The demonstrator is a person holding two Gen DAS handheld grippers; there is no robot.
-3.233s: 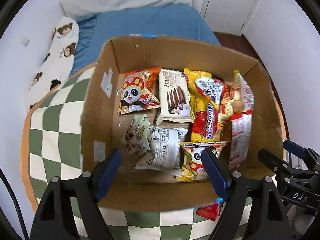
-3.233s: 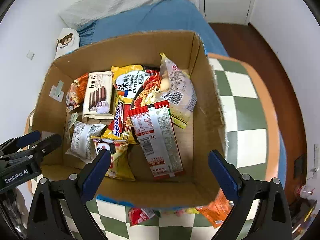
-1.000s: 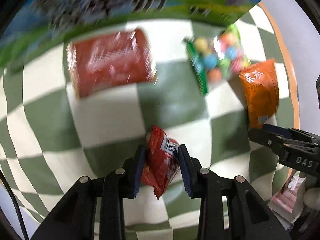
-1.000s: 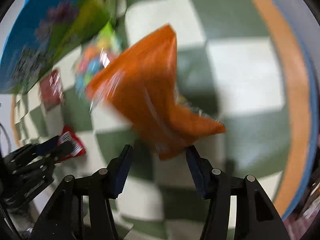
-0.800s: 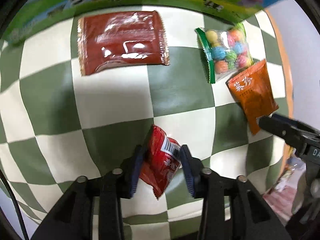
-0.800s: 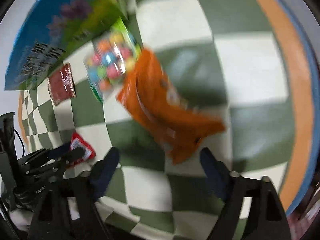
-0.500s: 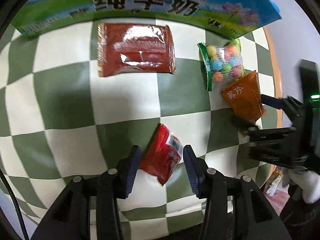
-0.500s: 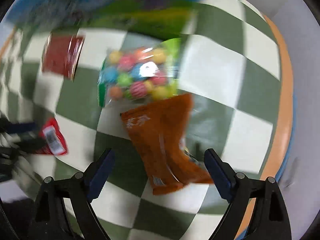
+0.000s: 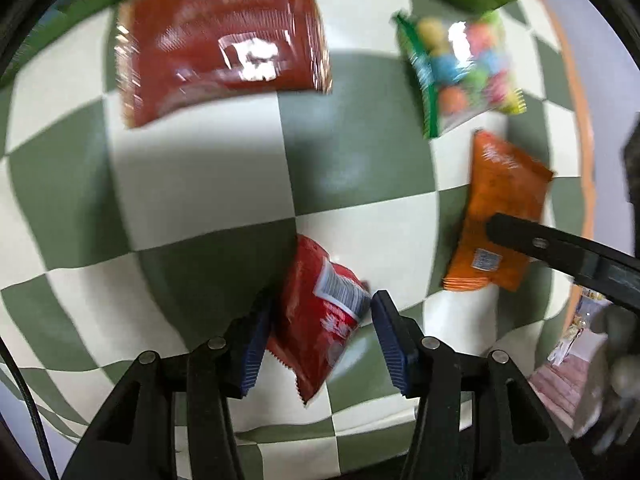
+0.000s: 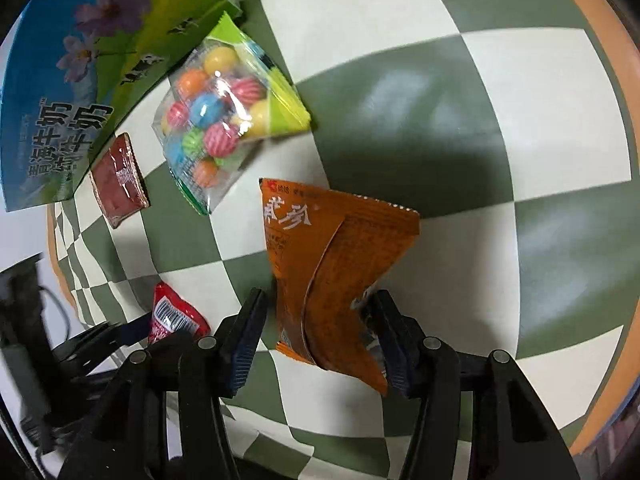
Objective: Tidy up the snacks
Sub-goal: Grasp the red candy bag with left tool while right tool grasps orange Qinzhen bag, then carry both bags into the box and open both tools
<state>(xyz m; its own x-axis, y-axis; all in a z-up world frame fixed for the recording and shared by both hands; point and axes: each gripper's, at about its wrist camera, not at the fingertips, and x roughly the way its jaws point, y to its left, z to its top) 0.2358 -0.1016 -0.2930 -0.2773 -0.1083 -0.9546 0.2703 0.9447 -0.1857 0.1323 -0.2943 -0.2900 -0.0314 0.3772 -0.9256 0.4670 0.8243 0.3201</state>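
A small red snack packet (image 9: 320, 316) lies on the green-and-white checked cloth (image 9: 208, 172), between the blue pads of my left gripper (image 9: 318, 332), which stands open around it. It also shows in the right wrist view (image 10: 172, 316). An orange snack packet (image 10: 332, 264) lies between the pads of my right gripper (image 10: 318, 328), whose jaws are partly closed around it, the right pad touching it. The orange packet also shows in the left wrist view (image 9: 500, 216), with a right gripper finger (image 9: 560, 248) over it.
A dark red flat packet (image 9: 220, 44) and a clear bag of coloured candy balls (image 9: 464, 68) lie further up the cloth; both also show in the right wrist view (image 10: 118, 180) (image 10: 224, 108). A blue-and-green printed carton (image 10: 72, 92) stands behind them. The cloth's orange edge (image 10: 624, 240) runs at right.
The left gripper's pads have opened a little around the red packet and the camera has come closer. The right gripper has come down onto the orange packet and narrowed around it.
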